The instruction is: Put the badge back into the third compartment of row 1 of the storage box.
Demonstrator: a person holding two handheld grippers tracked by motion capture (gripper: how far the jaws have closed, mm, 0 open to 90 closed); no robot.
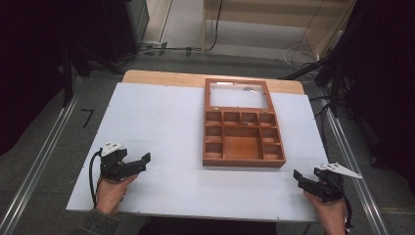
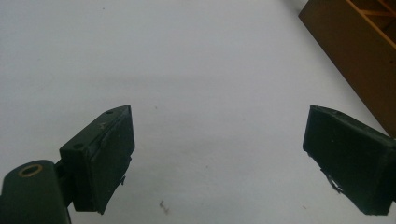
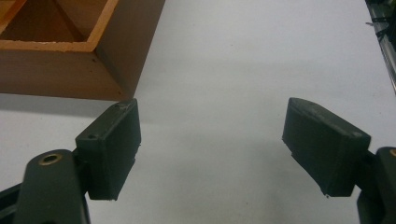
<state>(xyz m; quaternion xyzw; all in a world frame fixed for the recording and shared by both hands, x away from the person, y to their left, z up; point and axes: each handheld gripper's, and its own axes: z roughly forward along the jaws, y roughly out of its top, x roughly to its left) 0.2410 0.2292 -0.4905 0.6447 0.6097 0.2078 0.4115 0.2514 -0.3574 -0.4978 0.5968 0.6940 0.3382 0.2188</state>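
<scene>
Box: wooden box (image 1: 243, 145) is lying open mid-table, lid back
Left gripper (image 1: 145, 159): I am holding it spread, empty, near left
Right gripper (image 1: 297, 176): I am keeping jaws apart, empty, beside box corner

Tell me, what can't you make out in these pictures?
- Box compartments, high view: a speck in one top cell is too small to name.
- Lid pane, high view: glare hides any detail.
- Box, left gripper view: cut off by the frame's edge.
- Box, right gripper view: only a corner, cut off by the edge.
</scene>
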